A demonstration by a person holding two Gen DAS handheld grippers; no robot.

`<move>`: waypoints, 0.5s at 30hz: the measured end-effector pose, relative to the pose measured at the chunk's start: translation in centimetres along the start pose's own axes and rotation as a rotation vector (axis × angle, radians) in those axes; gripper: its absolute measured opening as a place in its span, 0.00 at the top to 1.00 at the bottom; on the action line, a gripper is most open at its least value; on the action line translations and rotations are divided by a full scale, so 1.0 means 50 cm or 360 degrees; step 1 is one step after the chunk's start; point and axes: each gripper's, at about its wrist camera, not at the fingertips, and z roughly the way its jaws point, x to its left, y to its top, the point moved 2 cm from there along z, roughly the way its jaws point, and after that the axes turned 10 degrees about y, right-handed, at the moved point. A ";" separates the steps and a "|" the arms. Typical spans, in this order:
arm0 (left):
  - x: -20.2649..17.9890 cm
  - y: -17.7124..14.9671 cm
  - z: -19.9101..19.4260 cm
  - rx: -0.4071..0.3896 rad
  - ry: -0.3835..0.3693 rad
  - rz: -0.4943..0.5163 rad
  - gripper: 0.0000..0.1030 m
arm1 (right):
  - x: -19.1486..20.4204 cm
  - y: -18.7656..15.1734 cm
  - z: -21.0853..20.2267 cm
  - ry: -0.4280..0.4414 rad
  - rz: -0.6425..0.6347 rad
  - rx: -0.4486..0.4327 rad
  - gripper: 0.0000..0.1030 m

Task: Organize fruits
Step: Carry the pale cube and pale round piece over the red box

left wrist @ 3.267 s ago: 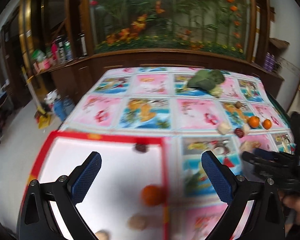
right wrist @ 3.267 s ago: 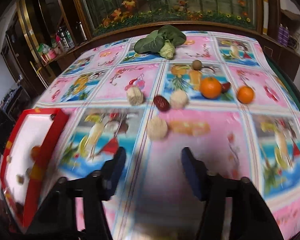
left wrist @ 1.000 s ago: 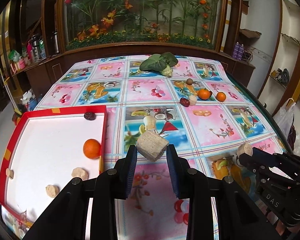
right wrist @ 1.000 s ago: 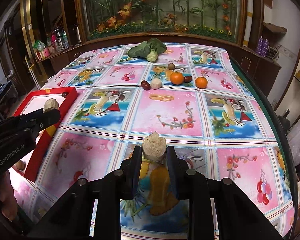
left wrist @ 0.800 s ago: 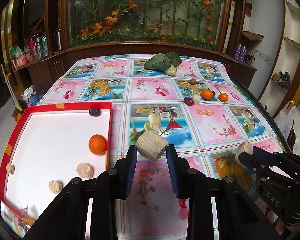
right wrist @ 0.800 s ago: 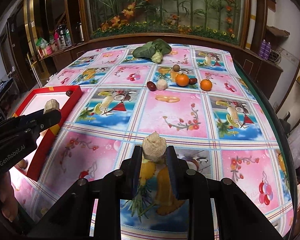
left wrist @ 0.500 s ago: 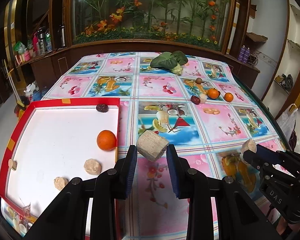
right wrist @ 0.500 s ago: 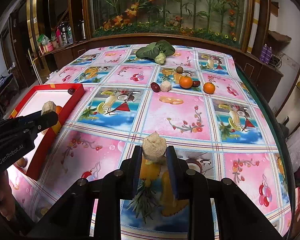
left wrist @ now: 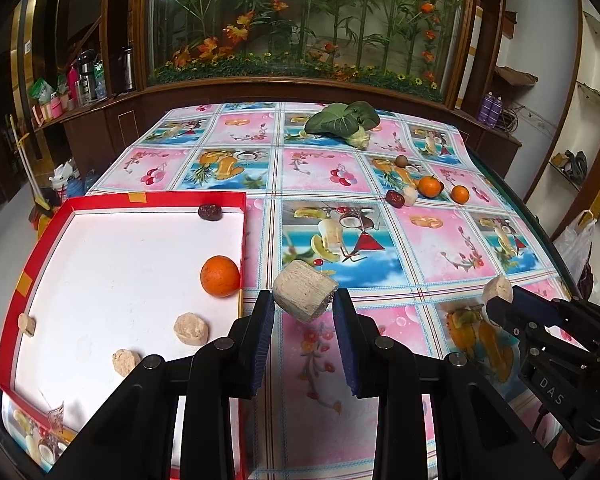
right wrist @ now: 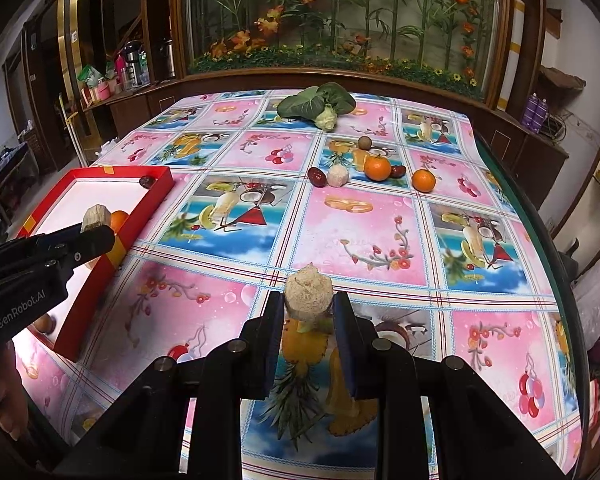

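Both your grippers are loaded: left gripper pinches a pale chunk, right gripper a rounder pale piece. Your view has slid toward the red tray, so drop-off looks next.

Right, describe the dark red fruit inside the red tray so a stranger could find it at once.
Start at the red tray with the white floor, at the left edge of the flowered tablecloth. Go to its far right corner: the dark red fruit lies there against the far wall. It is the only dark, wrinkled piece in the tray; the others are one orange and pale beige lumps.
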 end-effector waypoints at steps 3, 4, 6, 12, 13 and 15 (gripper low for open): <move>0.004 -0.001 -0.002 -0.0003 0.0003 -0.0005 0.72 | 0.004 0.001 0.001 0.0003 -0.0005 -0.0002 0.75; 0.006 -0.002 -0.003 -0.0003 0.0006 -0.0008 0.72 | 0.005 0.000 0.001 0.0003 -0.0007 -0.0003 0.75; 0.012 -0.002 -0.007 -0.0007 0.0010 -0.0016 0.72 | 0.006 0.001 0.003 0.0005 -0.0008 -0.0004 0.75; 0.031 -0.003 -0.015 -0.0011 0.0027 -0.0048 0.72 | 0.012 0.002 0.005 0.0015 -0.0020 -0.0001 0.75; 0.034 -0.004 -0.015 -0.0011 0.0033 -0.0051 0.72 | 0.014 0.003 0.006 0.0018 -0.0024 -0.0002 0.75; 0.041 -0.005 -0.016 -0.0008 0.0036 -0.0062 0.72 | 0.019 0.005 0.007 0.0020 -0.0030 -0.0003 0.75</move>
